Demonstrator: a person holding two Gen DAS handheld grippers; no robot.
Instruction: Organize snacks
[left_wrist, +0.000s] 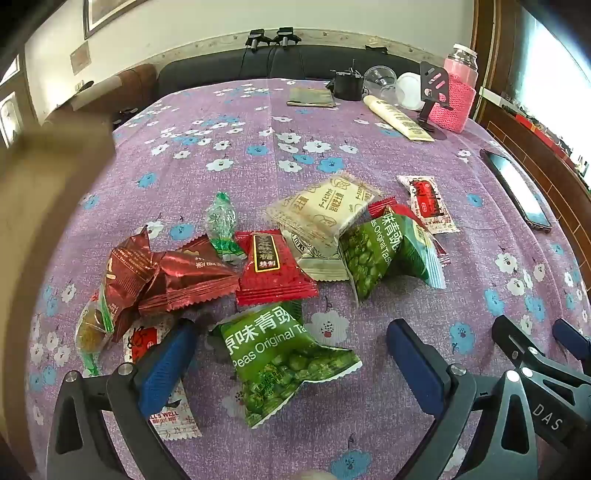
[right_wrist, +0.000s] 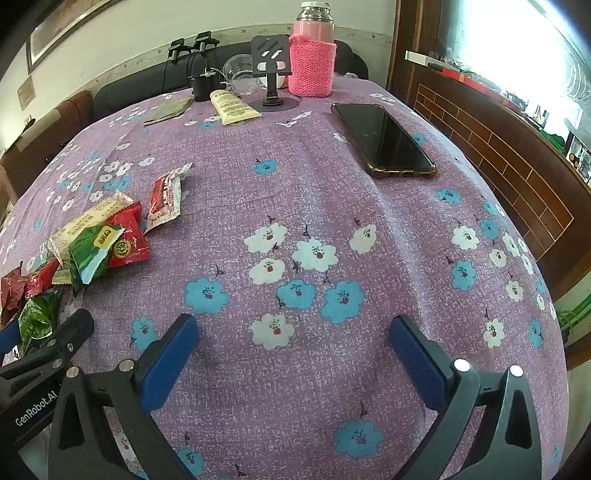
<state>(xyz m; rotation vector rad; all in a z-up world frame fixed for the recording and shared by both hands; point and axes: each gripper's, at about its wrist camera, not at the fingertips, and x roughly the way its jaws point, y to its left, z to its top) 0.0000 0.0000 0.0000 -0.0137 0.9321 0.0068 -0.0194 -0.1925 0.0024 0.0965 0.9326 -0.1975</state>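
Note:
Several snack packets lie in a loose pile on the purple flowered tablecloth (left_wrist: 258, 122). In the left wrist view my left gripper (left_wrist: 291, 343) is open, its blue fingers on either side of a green pea packet (left_wrist: 284, 362). Behind lie a red candy packet (left_wrist: 271, 271), dark red packets (left_wrist: 173, 275), a second green pea packet (left_wrist: 380, 247), a cream packet (left_wrist: 325, 208) and a white and red packet (left_wrist: 428, 203). My right gripper (right_wrist: 293, 332) is open and empty over bare cloth, right of the pile (right_wrist: 96, 243).
A black phone (right_wrist: 384, 138) lies at the right. At the far edge stand a pink knitted flask (right_wrist: 312, 62), a phone stand (right_wrist: 271, 70), a cream tube (right_wrist: 232, 107), a clear cup (right_wrist: 242, 72) and a flat pouch (right_wrist: 168, 110). A brown cardboard box (left_wrist: 48, 184) is at the left.

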